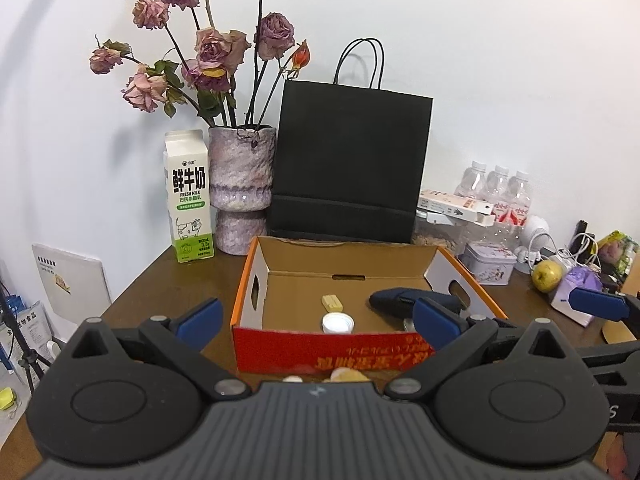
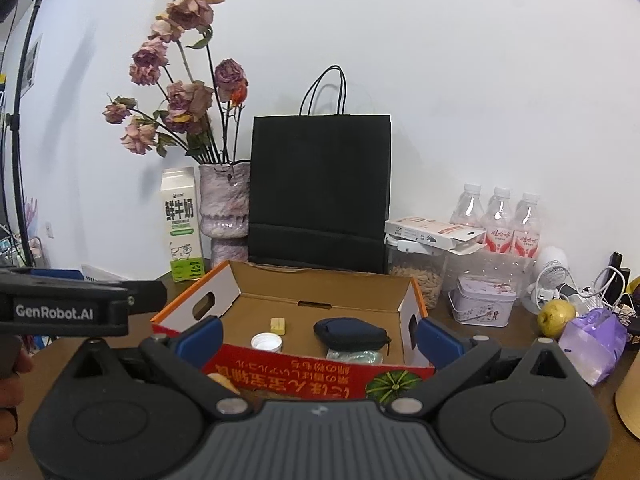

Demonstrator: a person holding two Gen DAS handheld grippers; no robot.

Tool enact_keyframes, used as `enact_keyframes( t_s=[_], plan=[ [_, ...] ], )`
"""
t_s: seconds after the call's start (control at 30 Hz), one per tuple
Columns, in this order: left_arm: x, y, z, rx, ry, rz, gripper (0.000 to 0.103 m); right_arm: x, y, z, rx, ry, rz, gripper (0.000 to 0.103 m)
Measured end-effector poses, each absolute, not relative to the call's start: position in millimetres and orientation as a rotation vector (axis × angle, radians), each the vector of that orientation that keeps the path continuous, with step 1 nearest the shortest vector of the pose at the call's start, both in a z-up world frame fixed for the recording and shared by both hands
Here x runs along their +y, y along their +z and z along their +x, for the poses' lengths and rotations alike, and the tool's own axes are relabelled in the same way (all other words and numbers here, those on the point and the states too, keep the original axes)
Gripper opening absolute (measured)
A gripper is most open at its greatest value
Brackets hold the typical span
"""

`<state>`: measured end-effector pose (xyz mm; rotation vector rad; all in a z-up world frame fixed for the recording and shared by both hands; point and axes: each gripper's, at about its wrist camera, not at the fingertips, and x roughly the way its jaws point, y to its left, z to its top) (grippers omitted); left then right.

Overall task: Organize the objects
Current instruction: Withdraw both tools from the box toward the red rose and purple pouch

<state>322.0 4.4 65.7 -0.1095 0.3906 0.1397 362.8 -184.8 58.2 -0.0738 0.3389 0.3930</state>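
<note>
risk first, left wrist view: left gripper (image 1: 316,316) hangs with jaws spread wide and nothing between them, just in front of the cardboard box (image 1: 332,350), whose red front wall sits right under the fingers. inside the box lie a white cap (image 1: 338,323), a small yellow block (image 1: 332,303) and a dark pouch (image 1: 412,300); two small pale things (image 1: 348,376) sit on the table (image 1: 172,280) just before the box, half hidden by the gripper body, can't tell what they are. if those are next to go in, a low reach could shove the light box back into the black bag (image 1: 348,164) or toward the vase (image 1: 242,192) and milk carton (image 1: 188,200), both tall and easy to tip. the right gripper's blue finger shows at the far right edge, near the apple (image 1: 547,275). right wrist view: right gripper (image 2: 320,338) also spread wide and empty, hovering at the box's near wall (image 2: 320,368); cap (image 2: 266,342), yellow block (image 2: 278,325) and pouch (image 2: 350,334) sit apart on the box floor, with a pale crinkly packet (image 2: 354,356) touching the pouch's near side. the left gripper's body crosses the left edge close by, so the two tools could knock together if both go for the box. loose stuff at right, the apple (image 2: 556,318), a purple packet (image 2: 596,340) and a tin (image 2: 482,306), sits tangled near cables; grabbing there may drag a cord, and the round apple could roll out of a shallow pinch.
</note>
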Motion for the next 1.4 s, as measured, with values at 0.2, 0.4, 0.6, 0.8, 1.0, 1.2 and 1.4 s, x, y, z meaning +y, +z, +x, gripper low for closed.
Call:
enact_keyframes(
  t_s=[0.2,0.4,0.6,0.8,1.0,1.2,1.4],
  plan=[
    [3,60,300,0.407,0.142,-0.113,0.103,-192,53,339,0.348,0.401,-0.061,0.103],
    [5,58,279,0.416,0.15,-0.117,0.103,-195,48,317,0.36,0.4,-0.065,0.103],
    [7,54,259,0.428,0.164,-0.114,0.103,-198,42,296,0.375,0.402,-0.074,0.103],
    [7,47,244,0.452,0.169,-0.104,0.103,-200,29,277,0.403,0.401,-0.087,0.103],
    [7,37,232,0.48,0.168,-0.1,0.103,-203,17,262,0.433,0.402,-0.102,0.103],
    [8,26,222,0.504,0.167,-0.104,0.103,-210,4,250,0.461,0.393,-0.116,0.103],
    [3,13,213,0.533,0.147,-0.092,0.103,-216,-10,242,0.492,0.385,-0.124,0.103]
  ],
)
